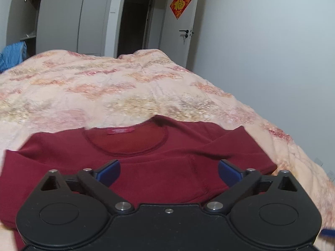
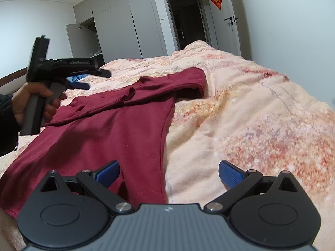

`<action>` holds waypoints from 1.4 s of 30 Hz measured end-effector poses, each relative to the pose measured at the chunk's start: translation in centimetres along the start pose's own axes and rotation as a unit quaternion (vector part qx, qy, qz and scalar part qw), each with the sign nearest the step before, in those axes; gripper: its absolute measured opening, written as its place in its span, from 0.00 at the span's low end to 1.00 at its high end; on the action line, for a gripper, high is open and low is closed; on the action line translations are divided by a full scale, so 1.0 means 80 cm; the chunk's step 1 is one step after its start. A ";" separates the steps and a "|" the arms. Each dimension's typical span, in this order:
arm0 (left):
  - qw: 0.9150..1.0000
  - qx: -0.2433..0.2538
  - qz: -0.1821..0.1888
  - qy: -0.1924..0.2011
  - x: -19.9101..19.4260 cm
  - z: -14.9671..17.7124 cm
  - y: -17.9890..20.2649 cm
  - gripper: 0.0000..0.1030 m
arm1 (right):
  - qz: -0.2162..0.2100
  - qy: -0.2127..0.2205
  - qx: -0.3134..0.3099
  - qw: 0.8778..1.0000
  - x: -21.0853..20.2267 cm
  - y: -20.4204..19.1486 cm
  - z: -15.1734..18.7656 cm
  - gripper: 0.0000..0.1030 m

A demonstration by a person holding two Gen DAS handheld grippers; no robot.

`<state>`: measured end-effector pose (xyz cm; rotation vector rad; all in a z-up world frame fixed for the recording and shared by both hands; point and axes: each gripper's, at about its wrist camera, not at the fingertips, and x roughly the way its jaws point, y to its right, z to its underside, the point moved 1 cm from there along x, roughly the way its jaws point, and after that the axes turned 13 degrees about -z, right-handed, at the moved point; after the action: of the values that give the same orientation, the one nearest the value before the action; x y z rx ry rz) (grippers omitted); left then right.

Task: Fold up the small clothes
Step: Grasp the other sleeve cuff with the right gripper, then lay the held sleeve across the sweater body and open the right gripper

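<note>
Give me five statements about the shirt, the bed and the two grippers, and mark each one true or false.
1. The dark red long-sleeved shirt lies on a floral quilt. True.
2. The left gripper is clamped on the shirt's collar. False: its jaws stand wide open with nothing pinched between them, above the shirt's chest.
3. A sleeve is folded across the shirt's body. True.
4. The right gripper holds the hem. False: it is open and holds nothing; the shirt's side edge runs beneath it.
5. The door with the red diamond decoration is closed. False: it stands open beside a dark doorway.
</note>
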<state>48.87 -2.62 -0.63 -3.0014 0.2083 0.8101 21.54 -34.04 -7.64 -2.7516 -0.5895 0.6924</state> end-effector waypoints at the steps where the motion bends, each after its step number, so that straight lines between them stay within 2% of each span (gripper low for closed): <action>1: 1.000 0.002 -0.010 0.002 -0.007 0.003 -0.009 0.99 | -0.001 0.002 -0.004 1.000 0.000 -0.001 -0.003 1.00; 6: 0.997 0.021 -0.071 -0.011 -0.039 0.037 -0.068 0.99 | -0.006 0.009 -0.025 1.000 0.007 -0.004 -0.024 1.00; 9: 0.991 0.047 -0.123 -0.029 -0.054 0.064 -0.108 0.99 | -0.016 0.007 -0.040 0.999 0.024 -0.006 -0.044 1.00; 12: 0.985 0.042 -0.163 -0.044 -0.065 0.087 -0.152 0.99 | -0.043 0.001 -0.066 0.997 0.066 -0.015 -0.081 1.00; 13: 0.984 0.033 -0.171 -0.049 -0.068 0.092 -0.165 0.99 | -0.043 0.001 -0.066 0.997 0.066 -0.015 -0.081 1.00; 18: 0.980 -0.022 -0.188 -0.059 -0.067 0.111 -0.219 0.99 | -0.082 -0.001 -0.097 0.992 0.137 -0.038 -0.129 0.92; 21: 0.982 -0.043 -0.178 -0.057 -0.060 0.114 -0.234 0.99 | -0.094 -0.010 -0.112 0.989 0.184 -0.055 -0.149 0.85; 27: 0.984 -0.020 -0.172 -0.044 -0.047 0.112 -0.231 0.99 | -0.088 -0.045 -0.112 0.989 0.277 -0.066 -0.173 0.77; 29: 0.984 -0.017 -0.170 -0.042 -0.045 0.111 -0.231 0.99 | -0.070 -0.064 -0.132 0.987 0.303 -0.066 -0.173 0.69; 30: 0.985 -0.017 -0.169 -0.041 -0.044 0.111 -0.232 0.99 | -0.068 -0.074 -0.141 0.985 0.315 -0.067 -0.170 0.57; 31: 0.985 -0.017 -0.168 -0.040 -0.044 0.110 -0.233 0.99 | -0.067 -0.086 -0.144 0.984 0.324 -0.066 -0.169 0.39; 32: 0.985 -0.017 -0.169 -0.038 -0.043 0.109 -0.233 0.99 | -0.070 -0.092 -0.139 0.984 0.330 -0.065 -0.169 0.29; 33: 0.985 -0.016 -0.171 -0.035 -0.043 0.108 -0.233 0.99 | -0.079 -0.093 -0.130 0.984 0.333 -0.064 -0.172 0.13; 35: 0.984 -0.013 -0.177 -0.027 -0.039 0.104 -0.232 0.99 | -0.094 -0.083 -0.126 0.984 0.328 -0.070 -0.183 0.10; 37: 0.984 -0.004 -0.178 -0.021 -0.033 0.098 -0.226 0.99 | -0.115 -0.049 -0.127 0.984 0.315 -0.081 -0.203 0.09; 42: 0.984 0.039 -0.171 -0.015 -0.007 0.085 -0.199 0.99 | -0.179 0.032 -0.093 0.979 0.283 -0.109 -0.287 0.09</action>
<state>47.20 13.64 -6.38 -2.8296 -0.2637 0.7868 48.38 -19.39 5.88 -2.7067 -1.1512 0.4835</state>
